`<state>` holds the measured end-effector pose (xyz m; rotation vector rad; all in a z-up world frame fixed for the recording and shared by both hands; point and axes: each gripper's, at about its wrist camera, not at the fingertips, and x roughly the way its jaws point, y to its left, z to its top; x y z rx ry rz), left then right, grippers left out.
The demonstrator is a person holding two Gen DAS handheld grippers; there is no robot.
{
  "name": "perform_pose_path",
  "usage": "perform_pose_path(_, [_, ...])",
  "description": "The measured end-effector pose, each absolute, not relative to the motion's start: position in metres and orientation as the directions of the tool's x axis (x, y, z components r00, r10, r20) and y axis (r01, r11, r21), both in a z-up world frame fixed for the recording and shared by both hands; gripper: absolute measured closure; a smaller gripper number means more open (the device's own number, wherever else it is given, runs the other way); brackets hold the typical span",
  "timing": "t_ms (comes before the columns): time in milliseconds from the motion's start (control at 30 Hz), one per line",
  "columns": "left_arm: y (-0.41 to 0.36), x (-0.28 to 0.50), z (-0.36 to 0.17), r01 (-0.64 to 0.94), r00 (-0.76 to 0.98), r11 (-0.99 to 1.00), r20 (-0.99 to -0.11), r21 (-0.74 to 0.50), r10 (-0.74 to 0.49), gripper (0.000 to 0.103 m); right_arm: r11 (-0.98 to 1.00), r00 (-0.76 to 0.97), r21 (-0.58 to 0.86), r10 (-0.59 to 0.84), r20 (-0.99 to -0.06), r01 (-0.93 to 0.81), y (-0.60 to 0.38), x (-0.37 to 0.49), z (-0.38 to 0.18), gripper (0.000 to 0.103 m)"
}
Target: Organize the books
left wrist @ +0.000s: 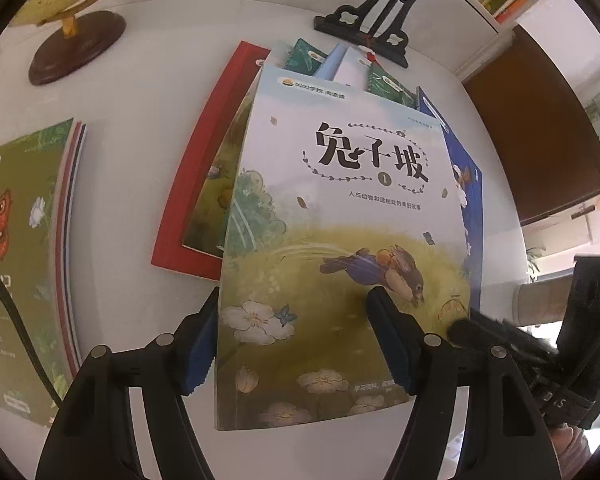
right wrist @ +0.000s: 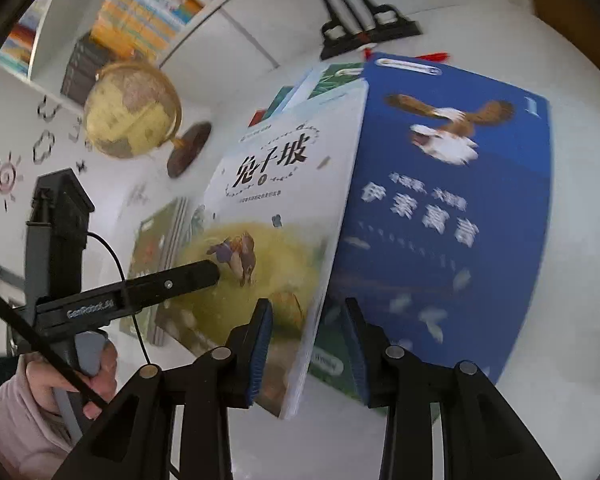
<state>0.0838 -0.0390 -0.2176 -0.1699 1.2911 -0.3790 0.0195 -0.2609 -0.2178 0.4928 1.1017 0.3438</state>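
While both tongs meet at the rabbit book [left wrist: 340, 240], the left gripper [left wrist: 296, 344] straddles its lower edge, seemingly unclenched; the right gripper [right wrist: 308, 344] clasps its corner.

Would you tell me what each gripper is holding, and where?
Right gripper clamps the rabbit book's lower corner edge. Left gripper straddles its bottom edge; a firm grip cannot be told.

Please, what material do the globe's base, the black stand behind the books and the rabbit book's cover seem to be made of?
Globe's base: probably dark wood with a varnished finish, going by its brown sheen.
Black stand: black with cut-out patterns; lacquered wood or metal, I cannot tell which.
Rabbit book cover: printed paper or thin card, smooth and slightly glossy; it bows a little.
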Motion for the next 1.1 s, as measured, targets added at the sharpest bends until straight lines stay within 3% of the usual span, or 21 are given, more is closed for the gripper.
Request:
perform_pose_path(267, [-0.026, 0.088, -0.231, 0.101, 0.155, 0.893, -0.879, -0.44, -0.451, 0.031, 0.646, 0.424, 0.747, 0.638, -0.643, 0.159, -0.283, 0.009, -0.246, 0.061])
perform_pose_path(367, [-0.031, 0.084, -0.227, 0.139, 0.16, 0.903, -0.891, -0.406, -0.425, 0.032, 0.65, 0.427, 0.744, 0.635, -0.644, 0.156, -0.281, 0.007, -0.242, 0.061])
perform_pose_path(433, [-0.038, 0.082, -0.222, 0.18, 0.171, 0.915, -0.905, -0.36, -0.39, 0.034, 0.635, 0.415, 0.76, 0.659, -0.627, 0.139, -0.275, 0.008, -0.24, 0.067])
perform_pose_path(533, [-0.044, 0.076, -0.213, 0.279, 0.189, 0.915, -0.917, -0.293, -0.351, 0.042, 0.731, 0.448, 0.681, 0.592, -0.67, 0.053, -0.254, 0.009, -0.22, 0.074])
perform_pose_path(600, [-0.043, 0.072, -0.209, 0.298, 0.188, 0.903, -0.909, -0.308, -0.372, 0.047, 0.766, 0.477, 0.643, 0.57, -0.669, -0.012, -0.244, 0.009, -0.202, 0.087])
perform_pose_path(667, [-0.037, 0.069, -0.205, 0.284, 0.207, 0.901, -0.897, -0.327, -0.391, 0.047, 0.832, 0.502, 0.552, 0.499, -0.706, -0.051, -0.233, 0.011, -0.188, 0.089])
perform_pose_path(833, [-0.022, 0.066, -0.192, 0.272, 0.245, 0.887, -0.865, -0.372, -0.438, 0.047, 0.93, 0.517, 0.335, 0.362, -0.776, -0.148, -0.204, 0.009, -0.169, 0.09])
perform_pose_path(1100, [-0.011, 0.067, -0.17, 0.297, 0.292, 0.874, -0.834, -0.385, -0.467, 0.047, 0.959, 0.533, 0.21, 0.281, -0.798, -0.191, -0.187, -0.003, -0.16, 0.09])
